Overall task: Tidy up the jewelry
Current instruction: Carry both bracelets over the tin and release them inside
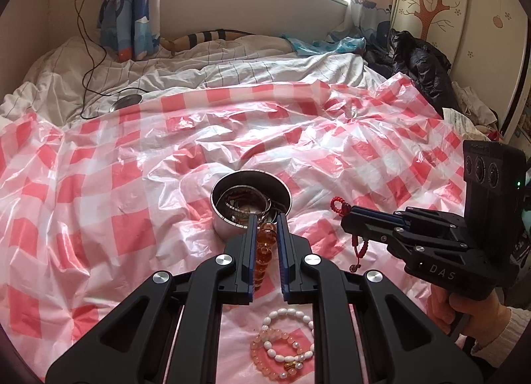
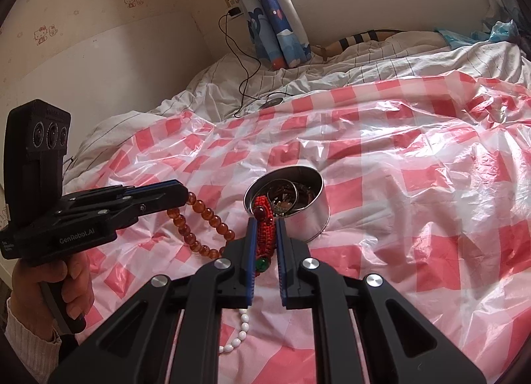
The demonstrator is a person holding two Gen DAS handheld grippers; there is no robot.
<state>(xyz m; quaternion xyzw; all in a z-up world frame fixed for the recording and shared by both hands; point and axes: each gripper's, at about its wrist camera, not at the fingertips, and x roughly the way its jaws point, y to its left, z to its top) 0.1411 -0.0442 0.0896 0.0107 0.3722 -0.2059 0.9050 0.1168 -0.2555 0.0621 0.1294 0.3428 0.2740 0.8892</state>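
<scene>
Now mid-carry: my left gripper (image 1: pixel 267 218) is clamped on the amber beads (image 1: pixel 264 251), right gripper (image 2: pixel 265 223) on the red cord bracelet (image 2: pixel 264 231). Tin (image 1: pixel 251 206) sits frame-centre; next, drop both in.

two grippers: the left gripper (image 1: pixel 267 223) and the right gripper (image 2: pixel 265 223). one metal tin (image 1: pixel 232 231). four loose bracelets: one amber bead bracelet (image 2: pixel 199 228), one red cord bracelet (image 2: pixel 264 223), one white bead bracelet (image 1: pixel 288 334), one pink bead bracelet (image 1: pixel 262 355).
</scene>
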